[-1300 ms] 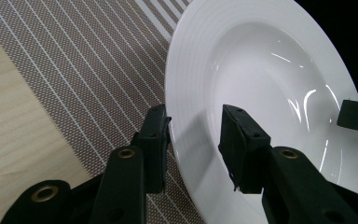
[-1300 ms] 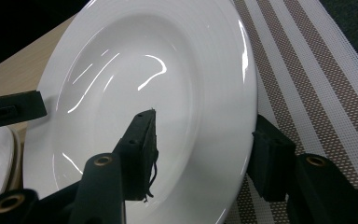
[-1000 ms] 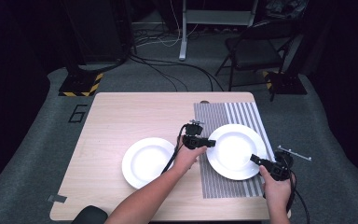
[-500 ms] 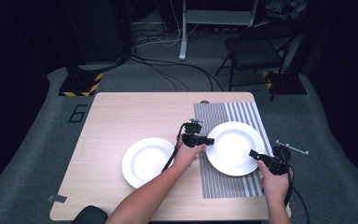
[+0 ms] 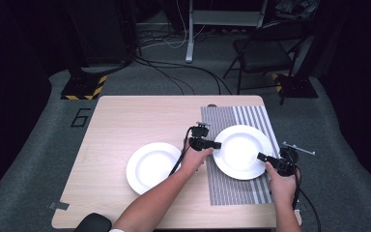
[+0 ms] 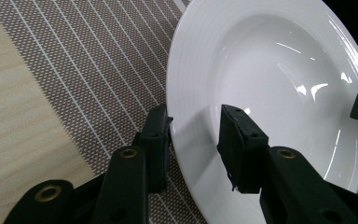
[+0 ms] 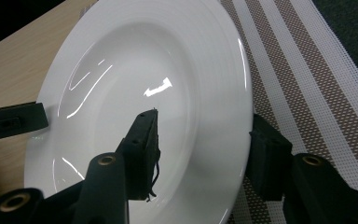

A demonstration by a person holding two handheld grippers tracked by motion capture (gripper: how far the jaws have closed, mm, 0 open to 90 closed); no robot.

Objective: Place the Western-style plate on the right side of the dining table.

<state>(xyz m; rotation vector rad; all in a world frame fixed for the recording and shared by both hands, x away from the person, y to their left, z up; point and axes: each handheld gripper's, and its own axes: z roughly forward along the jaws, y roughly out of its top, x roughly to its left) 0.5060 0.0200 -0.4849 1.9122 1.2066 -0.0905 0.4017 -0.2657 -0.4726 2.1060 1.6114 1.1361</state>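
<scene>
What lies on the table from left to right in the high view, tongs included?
Plate on bare wood → left tongs at the left rim of the plate on the striped mat → right tongs at that plate's right rim, the mat lying underneath.

A second white plate [image 5: 153,167] sits on the bare wooden table [image 5: 125,121], left of the striped placemat [image 5: 232,188]. Beyond the table stand a dark folding chair [image 5: 263,53] and floor cables [image 5: 174,72].
</scene>
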